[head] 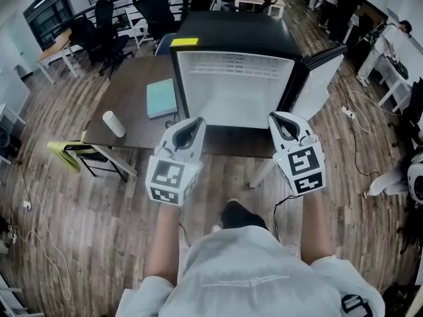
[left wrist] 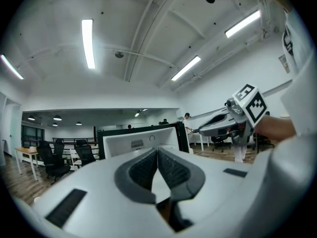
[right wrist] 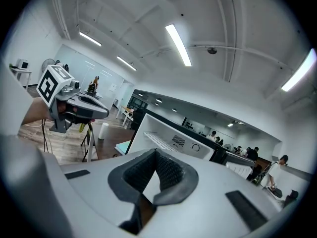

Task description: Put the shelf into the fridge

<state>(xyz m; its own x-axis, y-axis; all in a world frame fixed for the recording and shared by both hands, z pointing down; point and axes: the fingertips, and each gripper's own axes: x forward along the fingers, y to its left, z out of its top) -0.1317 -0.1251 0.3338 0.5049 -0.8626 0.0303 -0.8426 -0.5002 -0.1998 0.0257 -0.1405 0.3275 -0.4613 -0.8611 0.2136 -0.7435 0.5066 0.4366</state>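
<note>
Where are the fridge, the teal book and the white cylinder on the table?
fridge [head: 231, 32]: head view, on its black top.
teal book [head: 160, 98]: head view, middle of its cover.
white cylinder [head: 114, 124]: head view, middle of its side.

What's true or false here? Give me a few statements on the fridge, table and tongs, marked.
1. The fridge door stands open. True.
2. A teal book lies on the table beside the fridge. True.
3. The left tongs grip the teal book. False: they are shut on nothing, and the book lies on the table.
4. The right tongs are wide open. False: they are shut and empty.
5. The white cylinder sits inside the fridge. False: it is on the table, near the edge.
</note>
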